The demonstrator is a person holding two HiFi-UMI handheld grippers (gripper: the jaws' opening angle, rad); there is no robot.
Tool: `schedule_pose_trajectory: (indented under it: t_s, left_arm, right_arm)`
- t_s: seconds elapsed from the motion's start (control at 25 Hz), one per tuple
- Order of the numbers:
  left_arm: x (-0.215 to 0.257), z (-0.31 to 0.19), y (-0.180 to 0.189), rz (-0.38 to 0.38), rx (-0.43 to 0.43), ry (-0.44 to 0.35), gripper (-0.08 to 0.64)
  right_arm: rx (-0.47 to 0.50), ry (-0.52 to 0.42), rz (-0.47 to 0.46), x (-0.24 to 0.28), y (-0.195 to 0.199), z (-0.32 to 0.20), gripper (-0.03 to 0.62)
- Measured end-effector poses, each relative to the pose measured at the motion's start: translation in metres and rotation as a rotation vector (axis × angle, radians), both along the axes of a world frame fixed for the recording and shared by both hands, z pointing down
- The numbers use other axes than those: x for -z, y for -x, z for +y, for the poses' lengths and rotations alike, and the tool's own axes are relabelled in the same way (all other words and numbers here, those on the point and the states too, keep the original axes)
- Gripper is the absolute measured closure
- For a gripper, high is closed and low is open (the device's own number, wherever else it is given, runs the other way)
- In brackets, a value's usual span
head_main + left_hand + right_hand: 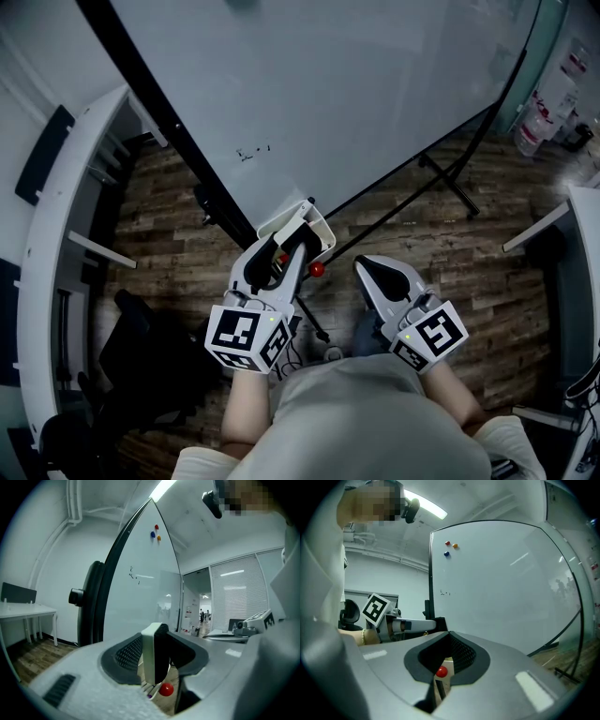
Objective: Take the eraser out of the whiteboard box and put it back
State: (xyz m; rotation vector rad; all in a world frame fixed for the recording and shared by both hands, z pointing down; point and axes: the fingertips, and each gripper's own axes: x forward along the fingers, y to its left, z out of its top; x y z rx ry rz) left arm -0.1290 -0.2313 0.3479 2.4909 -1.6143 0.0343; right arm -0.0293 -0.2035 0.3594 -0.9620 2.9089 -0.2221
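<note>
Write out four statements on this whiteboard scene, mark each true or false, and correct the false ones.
1. The left gripper is clamped on the eraser. True.
2. The right gripper holds a marker. False: its jaws are together with nothing between them.
3. Three small magnets sit on the whiteboard. True.
4. The floor is carpeted. False: it is wood planks.
</note>
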Motion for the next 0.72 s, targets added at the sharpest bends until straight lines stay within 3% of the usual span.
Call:
schedule_pose_trajectory:
  t_s: [0.72]
  left_arm:
    - [-0.027, -0.028, -0.018, -0.11, -0.038, 0.082, 0.391]
  right_arm:
    - [0.043, 0.009, 0.007, -0.001, -0.003, -0.023, 0.585]
